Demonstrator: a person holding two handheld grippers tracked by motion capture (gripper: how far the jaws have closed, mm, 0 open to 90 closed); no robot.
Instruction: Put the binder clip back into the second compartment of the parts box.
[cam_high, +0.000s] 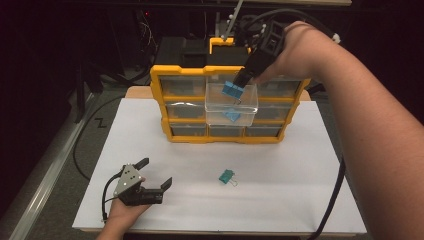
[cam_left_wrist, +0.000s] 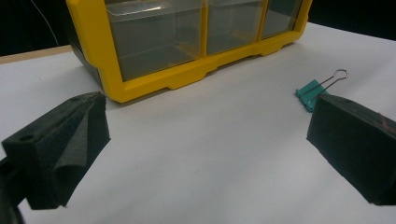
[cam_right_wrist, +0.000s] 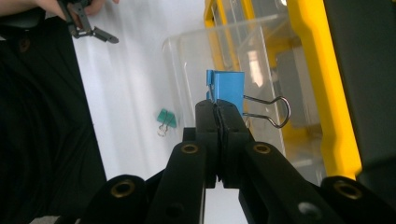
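The right gripper (cam_high: 243, 79) has its fingers (cam_right_wrist: 219, 122) pressed together on a blue metal binder clip (cam_right_wrist: 227, 89), holding it above the clear plastic drawer (cam_high: 248, 107) pulled out of the yellow-framed organizer cabinet (cam_high: 165, 102) at the far edge of the white table (cam_high: 280, 175). In the right gripper view the clip's blue body rises past the fingertips, its long axis in line with the fingers, while its wire handle loops out sideways toward the cabinet. A second blue clip (cam_high: 232, 115) lies inside the drawer. A teal binder clip (cam_high: 226, 176) rests near the table's middle, its wire handle pointing toward the near right corner. The left gripper (cam_high: 155, 174) sits by the near left corner, fingers (cam_left_wrist: 60, 149) spread wide, holding nothing.
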